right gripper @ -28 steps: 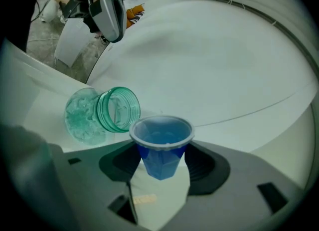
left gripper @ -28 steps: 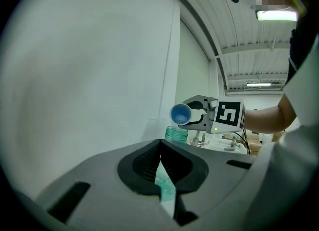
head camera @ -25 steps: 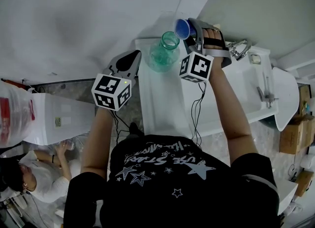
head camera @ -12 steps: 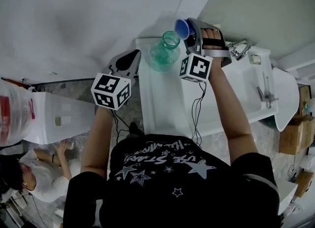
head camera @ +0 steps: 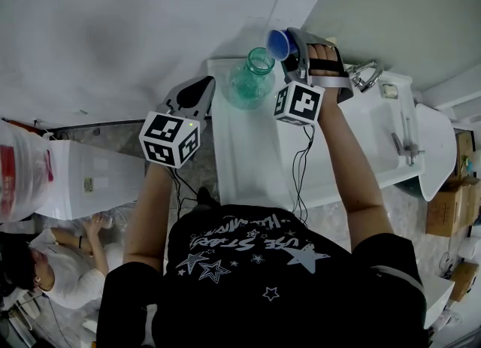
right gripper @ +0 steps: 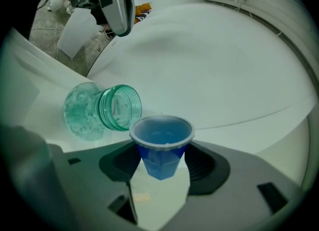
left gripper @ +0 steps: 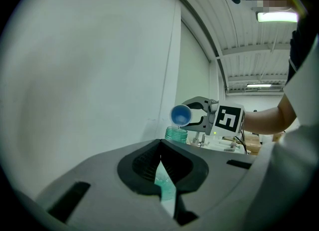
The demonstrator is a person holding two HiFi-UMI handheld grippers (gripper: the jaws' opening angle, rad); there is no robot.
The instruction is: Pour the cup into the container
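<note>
A blue cup (head camera: 277,41) is tipped on its side, its mouth just above the open neck of a clear green jar (head camera: 249,82) that stands on the white counter (head camera: 248,158). My right gripper (head camera: 289,47) is shut on the cup; in the right gripper view the cup (right gripper: 160,147) sits between the pads beside the jar (right gripper: 99,110). My left gripper (head camera: 204,87) hovers left of the jar, apart from it, its jaws shut on nothing. From the left gripper view, cup (left gripper: 180,115) and jar neck (left gripper: 176,134) lie beyond the closed tips (left gripper: 160,147).
A sink with a faucet (head camera: 366,76) is set in the counter to the right. On the floor at left stands a white bin (head camera: 90,181), with a crouching person (head camera: 45,264) near it. Cardboard boxes (head camera: 447,207) sit far right. A white wall backs the counter.
</note>
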